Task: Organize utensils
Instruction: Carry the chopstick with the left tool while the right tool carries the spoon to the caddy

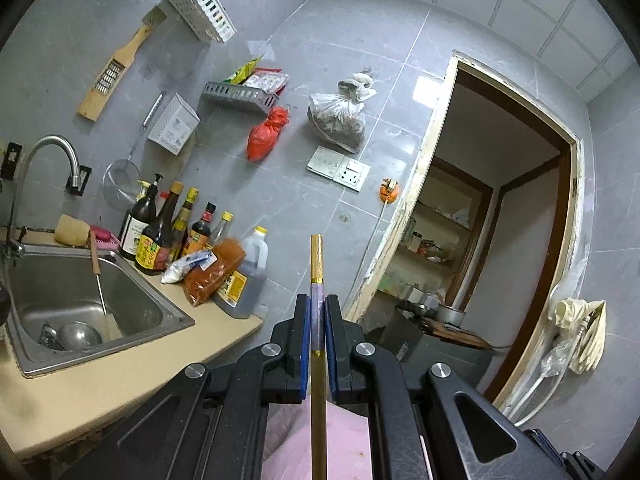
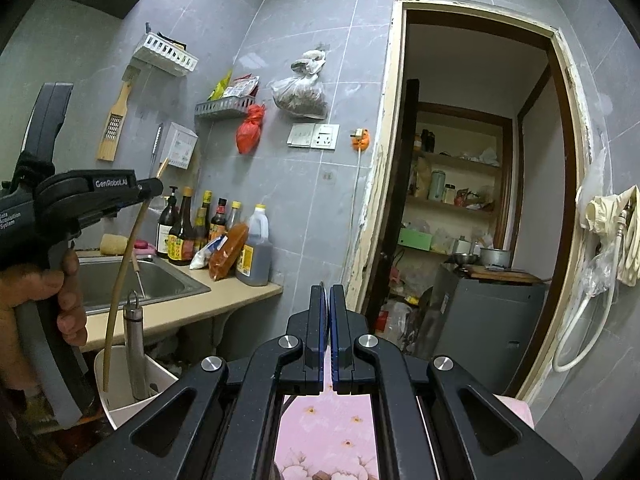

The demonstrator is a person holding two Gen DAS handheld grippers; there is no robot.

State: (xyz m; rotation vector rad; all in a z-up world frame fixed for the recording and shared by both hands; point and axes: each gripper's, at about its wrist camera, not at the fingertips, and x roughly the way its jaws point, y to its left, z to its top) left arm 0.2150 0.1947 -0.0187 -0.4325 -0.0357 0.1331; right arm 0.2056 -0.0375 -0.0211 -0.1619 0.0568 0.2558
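My left gripper is shut on a gold-coloured chopstick that runs up between its blue pads. In the right wrist view the left gripper holds that chopstick slanting down, its lower end inside a white utensil holder. A steel-handled utensil stands upright in the holder. My right gripper is shut and empty, held above a pink flowered cloth.
A steel sink with a ladle and brush sits in the beige counter. Sauce bottles and a big jug crowd the counter's far end. Wall racks, hanging bags and a grater are above. An open doorway is at right.
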